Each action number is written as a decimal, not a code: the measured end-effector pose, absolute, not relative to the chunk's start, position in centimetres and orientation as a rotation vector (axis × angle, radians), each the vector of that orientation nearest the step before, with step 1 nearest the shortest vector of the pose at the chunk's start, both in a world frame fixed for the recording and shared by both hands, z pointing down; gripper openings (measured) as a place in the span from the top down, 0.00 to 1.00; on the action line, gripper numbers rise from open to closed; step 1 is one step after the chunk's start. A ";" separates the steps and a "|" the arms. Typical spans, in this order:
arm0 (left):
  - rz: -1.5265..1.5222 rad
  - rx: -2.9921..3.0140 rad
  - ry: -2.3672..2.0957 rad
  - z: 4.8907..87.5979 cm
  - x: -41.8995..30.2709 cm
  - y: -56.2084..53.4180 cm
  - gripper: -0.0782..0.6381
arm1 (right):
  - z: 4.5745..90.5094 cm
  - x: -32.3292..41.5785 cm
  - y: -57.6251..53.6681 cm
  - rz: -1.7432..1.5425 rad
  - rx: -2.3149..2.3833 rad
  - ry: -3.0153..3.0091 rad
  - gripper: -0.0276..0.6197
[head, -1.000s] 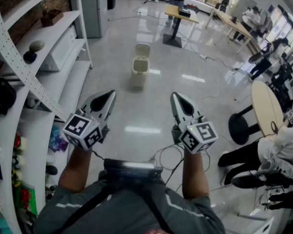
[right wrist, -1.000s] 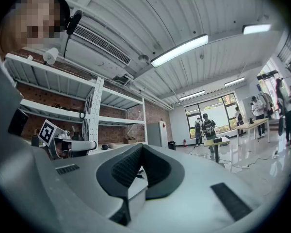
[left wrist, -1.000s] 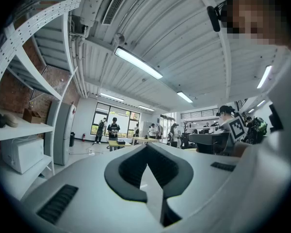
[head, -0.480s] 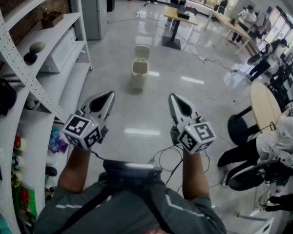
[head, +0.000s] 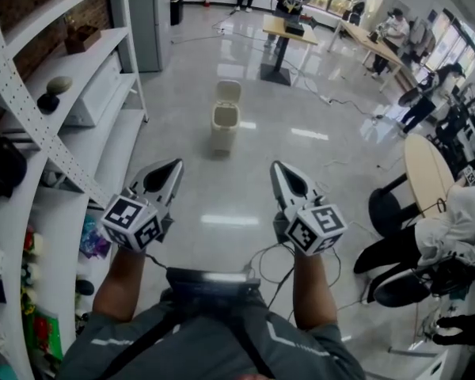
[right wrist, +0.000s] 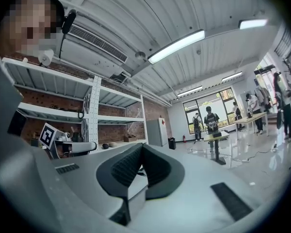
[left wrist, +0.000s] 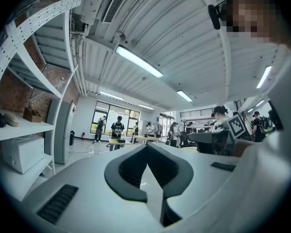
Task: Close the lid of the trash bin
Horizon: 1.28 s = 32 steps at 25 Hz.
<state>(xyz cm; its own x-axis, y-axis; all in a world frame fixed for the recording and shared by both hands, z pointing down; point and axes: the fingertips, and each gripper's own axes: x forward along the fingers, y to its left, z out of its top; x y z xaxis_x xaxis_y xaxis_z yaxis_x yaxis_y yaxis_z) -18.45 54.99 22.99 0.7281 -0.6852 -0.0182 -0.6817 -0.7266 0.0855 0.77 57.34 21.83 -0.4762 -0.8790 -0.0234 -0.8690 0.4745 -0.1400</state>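
A small cream trash bin (head: 225, 122) stands on the shiny floor well ahead of me, its lid (head: 229, 91) tipped up and back. My left gripper (head: 172, 167) and right gripper (head: 278, 169) are held side by side at waist height, far short of the bin. Both point forward and upward with jaws shut and nothing between them. In the left gripper view the left gripper (left wrist: 146, 149) shows only its closed dark pads against the ceiling. The right gripper (right wrist: 140, 150) looks the same in the right gripper view. The bin is in neither gripper view.
White shelving (head: 79, 93) with small items runs along my left. A tall grey cabinet (head: 152, 14) stands behind it. A desk (head: 288, 28) with people around it is beyond the bin. A round table (head: 427, 172), stools and a seated person (head: 451, 236) are at right.
The view has shifted slightly forward; the bin sits a little lower in the picture. Both grippers stay shut and level, the right one drifted a little left.
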 end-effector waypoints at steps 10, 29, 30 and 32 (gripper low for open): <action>-0.070 2.847 -1.096 24.1 -20.7 54.3 0.90 | 22.0 -2.1 57.5 -0.164 -1.615 2.590 0.94; -0.015 2.832 -1.103 25.6 -20.8 48.7 0.90 | 23.8 -4.5 51.1 -0.210 -1.555 2.591 0.94; -0.006 2.829 -1.116 25.6 -20.5 47.9 0.90 | 23.7 -4.0 50.2 -0.208 -1.548 2.594 0.94; -0.011 2.830 -1.135 25.2 -19.7 46.1 0.90 | 23.5 -3.0 48.2 -0.202 -1.533 2.595 0.94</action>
<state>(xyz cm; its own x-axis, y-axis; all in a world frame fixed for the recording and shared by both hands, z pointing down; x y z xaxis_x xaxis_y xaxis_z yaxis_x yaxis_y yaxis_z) -19.70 46.06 25.17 0.7233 -0.6899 0.0276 -0.6893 -0.7191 0.0886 -3.04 48.21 23.47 -0.4794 -0.8769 -0.0359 -0.8607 0.4778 -0.1759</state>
